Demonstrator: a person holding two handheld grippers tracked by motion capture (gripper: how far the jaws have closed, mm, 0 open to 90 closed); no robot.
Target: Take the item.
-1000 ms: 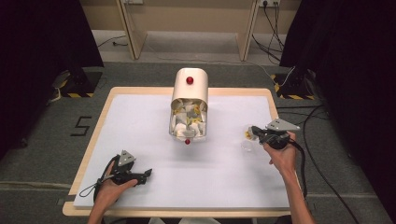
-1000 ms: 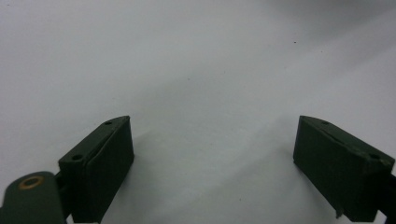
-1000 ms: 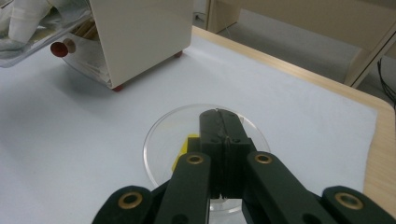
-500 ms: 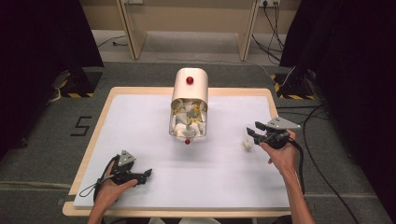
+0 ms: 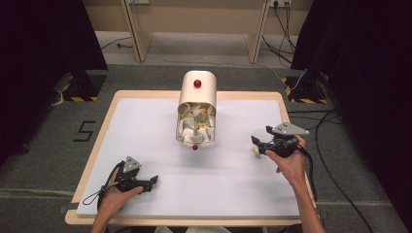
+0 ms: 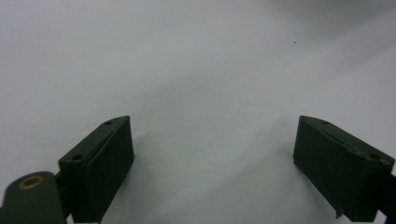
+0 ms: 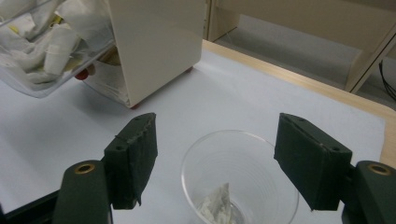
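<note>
while right gripper jaws just opening over cup, dispenser stands apart; left gripper open, empty.

- A dark figure "5" is marked on the grey floor, left of the table.
- No other text, label or brand can be read.

- The left gripper is black, with a grey three-cornered plate on top and a thin black cable looped from its rear.
- The right gripper is likewise black, with the same grey plate and a black cable trailing back.
- The jaws are flat, dark green-black blocks with small screw holes; brass-coloured rings sit at their bases.
- Both forearms are bare, no sleeves visible.
</note>
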